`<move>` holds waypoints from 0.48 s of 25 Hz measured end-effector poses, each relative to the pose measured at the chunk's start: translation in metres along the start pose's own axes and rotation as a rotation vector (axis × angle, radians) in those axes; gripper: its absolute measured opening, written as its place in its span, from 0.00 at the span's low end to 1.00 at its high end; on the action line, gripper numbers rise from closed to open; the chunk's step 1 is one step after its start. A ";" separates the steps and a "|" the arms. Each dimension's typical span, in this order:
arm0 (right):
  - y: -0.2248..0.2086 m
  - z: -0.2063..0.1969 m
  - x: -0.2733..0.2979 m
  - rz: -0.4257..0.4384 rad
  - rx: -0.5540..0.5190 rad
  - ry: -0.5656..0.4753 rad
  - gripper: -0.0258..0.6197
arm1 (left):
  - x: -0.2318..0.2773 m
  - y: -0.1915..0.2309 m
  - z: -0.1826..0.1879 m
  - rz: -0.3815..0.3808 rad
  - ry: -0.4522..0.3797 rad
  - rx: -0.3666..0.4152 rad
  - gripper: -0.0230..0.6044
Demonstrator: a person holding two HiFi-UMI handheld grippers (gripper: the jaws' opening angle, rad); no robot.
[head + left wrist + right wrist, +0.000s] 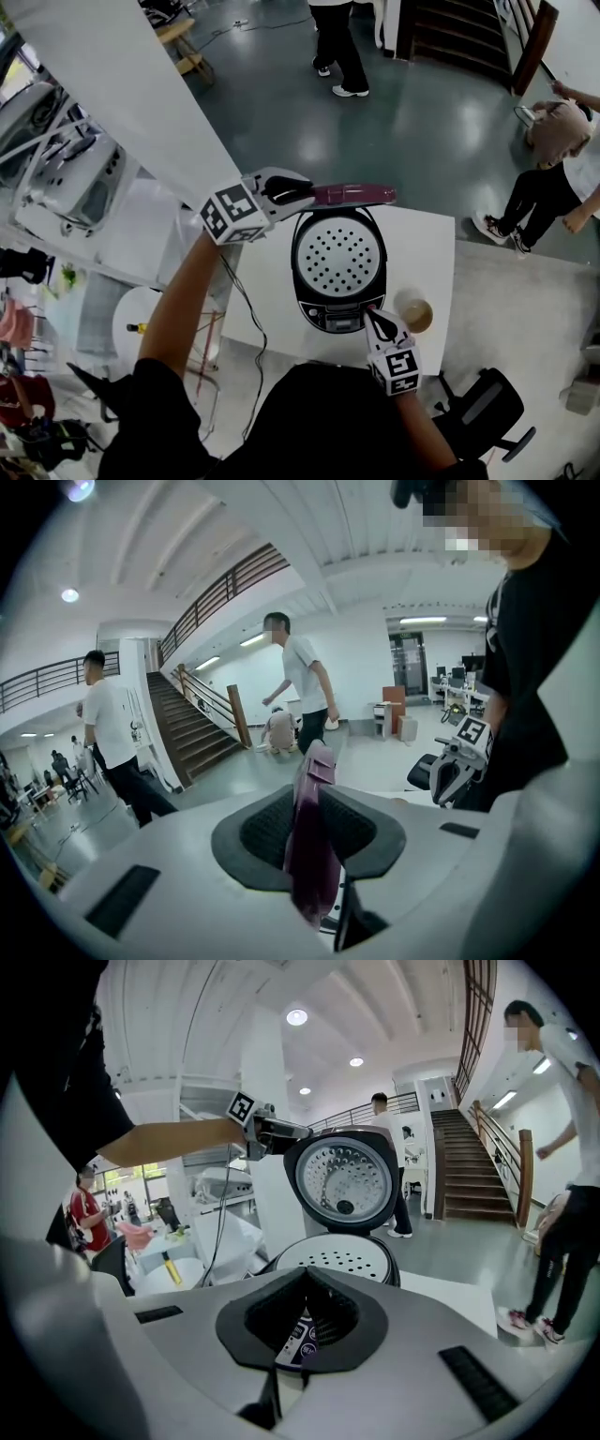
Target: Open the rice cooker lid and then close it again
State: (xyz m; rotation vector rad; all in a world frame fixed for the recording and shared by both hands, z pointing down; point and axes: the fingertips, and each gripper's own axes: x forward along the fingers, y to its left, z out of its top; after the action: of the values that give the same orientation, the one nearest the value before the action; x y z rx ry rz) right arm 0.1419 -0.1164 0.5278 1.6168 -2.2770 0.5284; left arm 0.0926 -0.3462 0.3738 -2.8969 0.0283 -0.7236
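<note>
L gripper [296,194]: jaws clamped on rim of maroon lid [358,194], which stands upright at rear of rice cooker [302,281] on white table [431,239]. To close, swing lid fwd/down along hinge arc w/o twisting and press until it latches. R gripper [374,320]: jaws closed, empty, at front control panel [339,324]. Use it to steady the body.

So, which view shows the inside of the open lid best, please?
The right gripper view: the lid faces it, upright. The head view sees only its purple edge; the left gripper view, that edge between the jaws.
</note>
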 end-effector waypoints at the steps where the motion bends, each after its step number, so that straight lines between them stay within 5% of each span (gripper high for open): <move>1: 0.001 0.001 0.000 0.001 0.002 -0.002 0.04 | -0.001 -0.002 0.000 -0.005 -0.007 -0.008 0.15; 12: 0.018 -0.002 -0.001 0.001 0.009 0.000 0.04 | -0.001 -0.029 -0.008 -0.016 -0.019 0.016 0.14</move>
State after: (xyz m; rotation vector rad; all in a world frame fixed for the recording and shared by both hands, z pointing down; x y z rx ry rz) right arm 0.1250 -0.1090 0.5263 1.6195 -2.2791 0.5398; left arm 0.0871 -0.3184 0.3848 -2.8921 -0.0033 -0.6952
